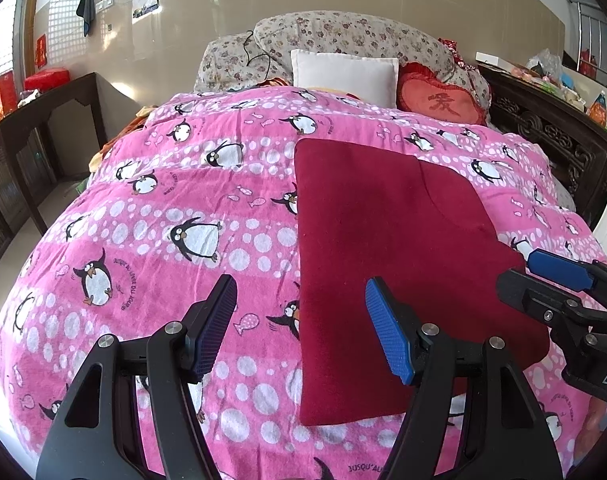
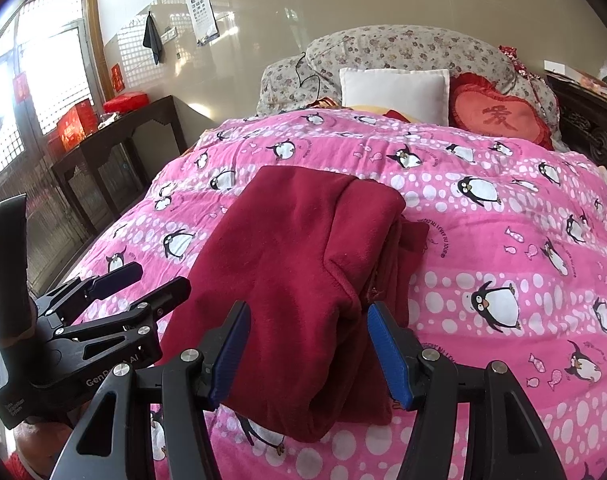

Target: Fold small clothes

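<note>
Holding both grippers released, I have my right gripper straddling the near edge of the folded dark-red fleece garment; my left gripper hovers beside it over the pink penguin-print blanket, probably ready for another fold.

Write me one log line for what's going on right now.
stage: dark red garment lies folded on pink penguin blanket | left gripper: open, holds nothing | right gripper: open, over garment's near edge
</note>
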